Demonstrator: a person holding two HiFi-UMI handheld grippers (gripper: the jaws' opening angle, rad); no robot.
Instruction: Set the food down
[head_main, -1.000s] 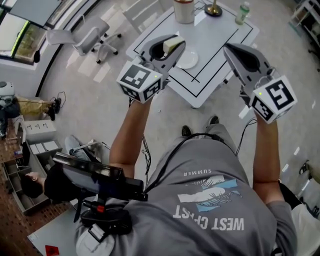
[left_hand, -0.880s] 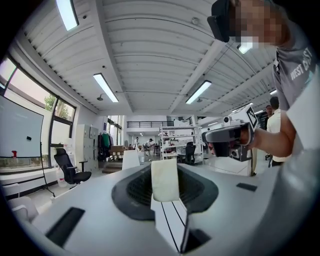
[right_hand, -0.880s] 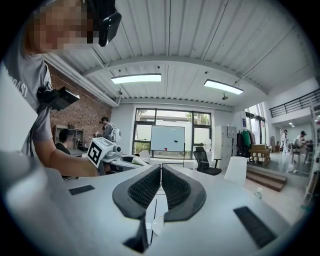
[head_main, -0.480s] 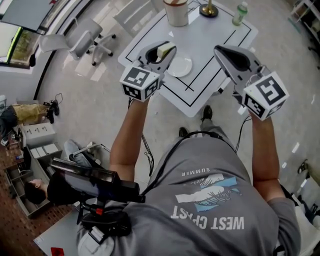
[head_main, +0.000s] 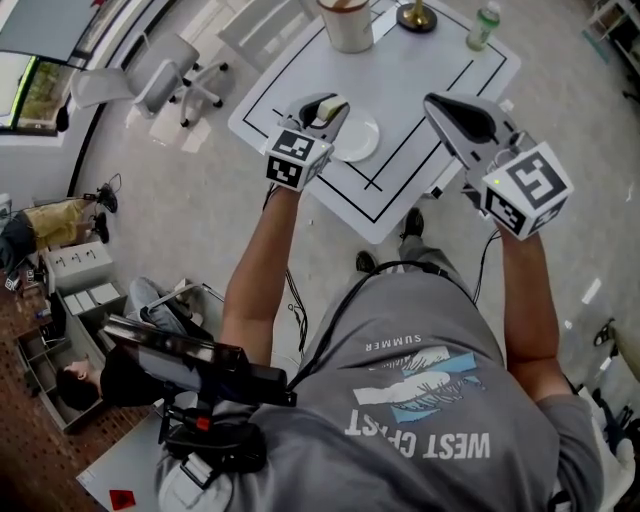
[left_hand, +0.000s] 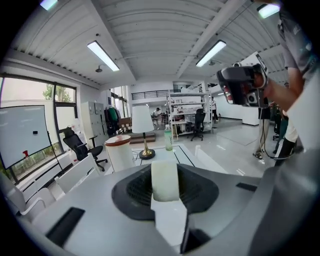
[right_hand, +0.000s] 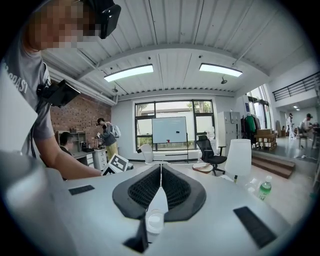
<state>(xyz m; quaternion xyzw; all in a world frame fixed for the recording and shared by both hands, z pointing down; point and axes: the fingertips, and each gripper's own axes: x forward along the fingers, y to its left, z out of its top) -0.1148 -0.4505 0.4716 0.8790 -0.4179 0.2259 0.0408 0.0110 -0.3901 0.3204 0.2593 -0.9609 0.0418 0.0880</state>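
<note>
My left gripper (head_main: 328, 108) is shut on a pale, cream-coloured block of food (head_main: 330, 106), held above the left part of the white table (head_main: 420, 85). A small white plate (head_main: 357, 138) lies on the table just right of those jaws. In the left gripper view the food (left_hand: 165, 181) stands upright between the jaws of the left gripper (left_hand: 165, 167). My right gripper (head_main: 447, 108) hovers over the table's right edge. In the right gripper view the right gripper (right_hand: 160, 176) has its jaws together and holds nothing.
A white cylinder with a red rim (head_main: 347, 22), a lamp base (head_main: 418, 15) and a green bottle (head_main: 484, 26) stand at the table's far side. An office chair (head_main: 165, 78) is on the floor to the left. A person sits at a desk (head_main: 60, 385) at the lower left.
My left gripper, still holding the food, has moved forward and down toward the table, ending beside the plate. The right gripper has barely shifted.
</note>
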